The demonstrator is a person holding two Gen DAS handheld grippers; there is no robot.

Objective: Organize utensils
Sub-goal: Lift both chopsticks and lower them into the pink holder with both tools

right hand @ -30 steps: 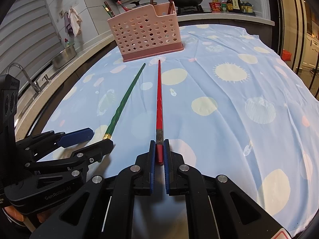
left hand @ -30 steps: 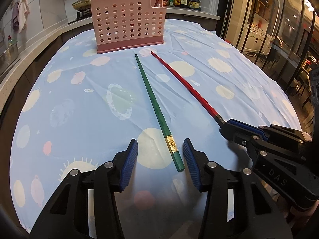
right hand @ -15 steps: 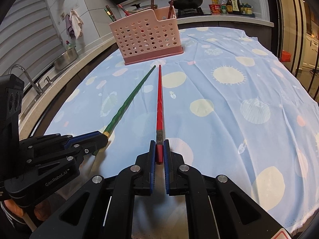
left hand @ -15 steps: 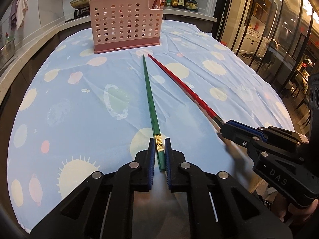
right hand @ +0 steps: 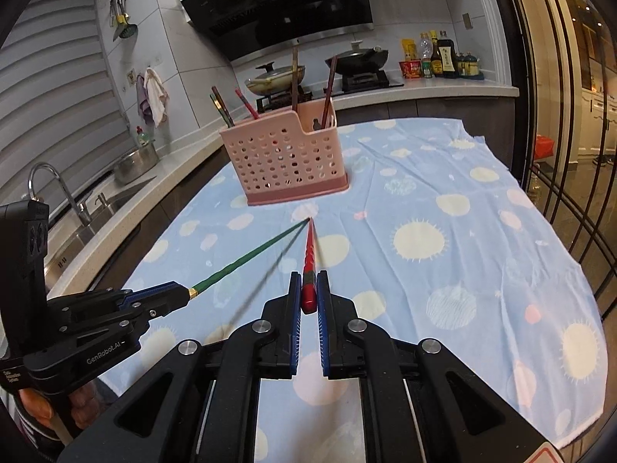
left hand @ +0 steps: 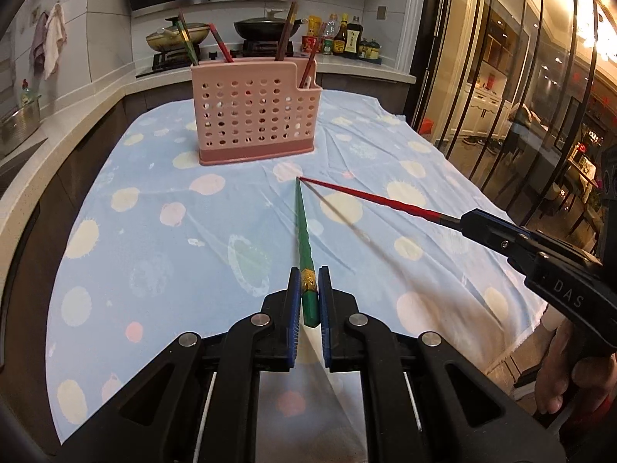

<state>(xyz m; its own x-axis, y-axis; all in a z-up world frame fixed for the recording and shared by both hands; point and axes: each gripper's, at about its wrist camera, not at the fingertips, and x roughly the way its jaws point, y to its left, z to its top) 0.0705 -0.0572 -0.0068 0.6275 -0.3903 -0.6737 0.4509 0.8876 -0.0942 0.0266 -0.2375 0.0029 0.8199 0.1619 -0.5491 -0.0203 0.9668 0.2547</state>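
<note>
Pale blue cloth [left hand: 162,239] dotted with suns and planets covers a kitchen table, with a pink perforated holder [left hand: 256,112] standing at its far end

The left gripper [left hand: 308,297] is clamped on the thick end of a green chopstick [left hand: 302,231]; the right gripper [right hand: 307,293] is clamped on a red chopstick [right hand: 309,249]. Both sticks are lifted, their tips nearly meeting short of the holder, perhaps touching. Behind, a counter carries pans [right hand: 356,58], sauce bottles [right hand: 439,56] and a sink tap [right hand: 50,185]

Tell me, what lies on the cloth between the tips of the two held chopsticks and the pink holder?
Nothing: between the pink holder and the tips of the green chopstick and red chopstick, only bare cloth shows in both wrist views.
</note>
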